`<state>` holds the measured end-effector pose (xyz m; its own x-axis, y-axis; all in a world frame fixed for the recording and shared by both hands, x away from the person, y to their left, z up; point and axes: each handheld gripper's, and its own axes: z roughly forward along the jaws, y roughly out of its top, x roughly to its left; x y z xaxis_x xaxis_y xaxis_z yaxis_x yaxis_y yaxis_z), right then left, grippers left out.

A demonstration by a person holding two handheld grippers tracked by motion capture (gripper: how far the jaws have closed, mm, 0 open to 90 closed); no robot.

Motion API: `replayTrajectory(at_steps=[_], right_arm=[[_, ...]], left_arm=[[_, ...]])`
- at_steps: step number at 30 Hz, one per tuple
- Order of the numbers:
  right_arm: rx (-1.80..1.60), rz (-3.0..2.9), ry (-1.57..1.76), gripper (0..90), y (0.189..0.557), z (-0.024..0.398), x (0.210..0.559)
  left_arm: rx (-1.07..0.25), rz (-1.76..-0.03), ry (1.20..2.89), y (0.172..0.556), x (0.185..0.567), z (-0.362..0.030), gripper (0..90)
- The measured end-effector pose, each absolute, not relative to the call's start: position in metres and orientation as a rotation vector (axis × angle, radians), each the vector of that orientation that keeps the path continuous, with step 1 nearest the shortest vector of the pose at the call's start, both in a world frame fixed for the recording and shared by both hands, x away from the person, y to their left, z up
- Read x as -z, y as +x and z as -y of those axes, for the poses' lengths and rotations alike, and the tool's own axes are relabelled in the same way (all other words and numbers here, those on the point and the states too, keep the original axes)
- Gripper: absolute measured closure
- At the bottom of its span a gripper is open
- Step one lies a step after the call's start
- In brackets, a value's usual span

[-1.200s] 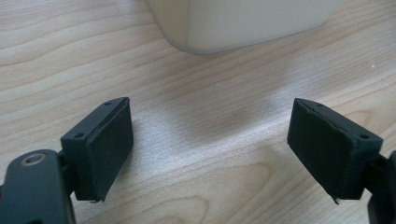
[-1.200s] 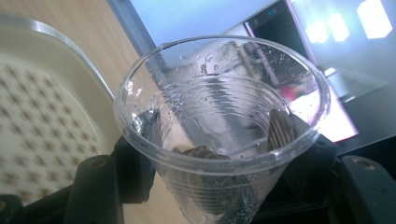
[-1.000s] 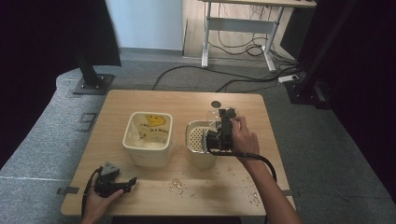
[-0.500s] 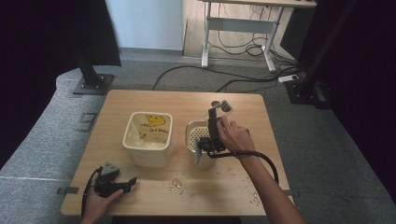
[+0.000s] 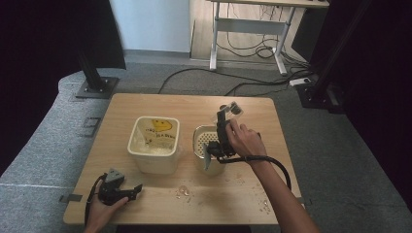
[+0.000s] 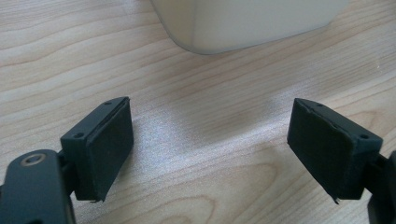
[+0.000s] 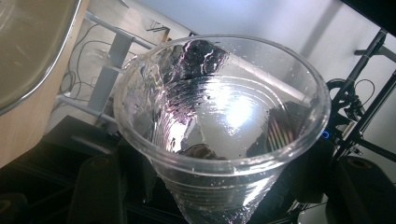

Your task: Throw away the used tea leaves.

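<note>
1. The right gripper (image 5: pixel 210 160) hangs over the near edge of a round metal strainer (image 5: pixel 203 138) on the wooden table (image 5: pixel 194 104), its jaws pinching a clear plastic cup (image 7: pixel 219 121).
2. In the right gripper view the cup sits squarely between the two black jaws, which press on its ribbed lower wall from either side; its wet rim opens away from them and towards the camera's upper field.
3. Water drops cling to the inside of the cup, and the strainer's rim (image 7: pixel 42 70) curves past the jaws' upper left.
4. In the high view the cup (image 5: pixel 208 159) shows as a pale shape at the jaw tips, just at the strainer's near side.
5. The left gripper (image 6: pixel 210 154) rests low over the table (image 6: pixel 196 196) near the front edge, its jaws spread wide with bare wood between the pads.
6. Ahead of those open jaws stands a cream square tub (image 6: pixel 243 23), apart from the pads; the high view shows a yellow smiling face printed inside it.
7. Small water puddles (image 5: pixel 183 190) lie on the wood between the two grippers.
</note>
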<state>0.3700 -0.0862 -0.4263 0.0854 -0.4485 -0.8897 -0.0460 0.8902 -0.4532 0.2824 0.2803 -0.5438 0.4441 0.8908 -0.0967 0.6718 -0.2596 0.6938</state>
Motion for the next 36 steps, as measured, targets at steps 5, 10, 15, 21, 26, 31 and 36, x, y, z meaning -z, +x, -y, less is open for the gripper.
replayTrajectory(at_steps=[5, 10, 15, 21, 26, 31, 36], right_arm=[[0.369, -1.428, -0.463, 37.9, 0.37, 0.085, 0.429], [0.489, -1.357, -0.617, 38.4, 0.37, 0.079, 0.437], [0.551, -1.351, -0.678, 38.5, 0.372, 0.076, 0.441], [0.546, -1.293, -0.74, 39.4, 0.363, 0.068, 0.452], [0.532, -1.325, -0.636, 39.3, 0.368, 0.073, 0.438], [0.523, -1.31, -0.639, 39.6, 0.365, 0.075, 0.432], [0.597, -1.279, -0.703, 41.3, 0.364, 0.076, 0.434]], left_arm=[[-0.421, -1.305, 2.025, 0.283, 0.544, -0.28, 14.3], [-0.416, -1.302, 2.027, 0.284, 0.544, -0.28, 14.2], [-0.415, -1.299, 2.03, 0.283, 0.544, -0.28, 14.3], [-0.415, -1.298, 2.035, 0.284, 0.543, -0.279, 14.2], [-0.411, -1.298, 2.033, 0.284, 0.543, -0.28, 14.2], [-0.416, -1.299, 2.034, 0.283, 0.543, -0.28, 14.2], [-0.411, -1.299, 2.035, 0.284, 0.543, -0.28, 14.2]])
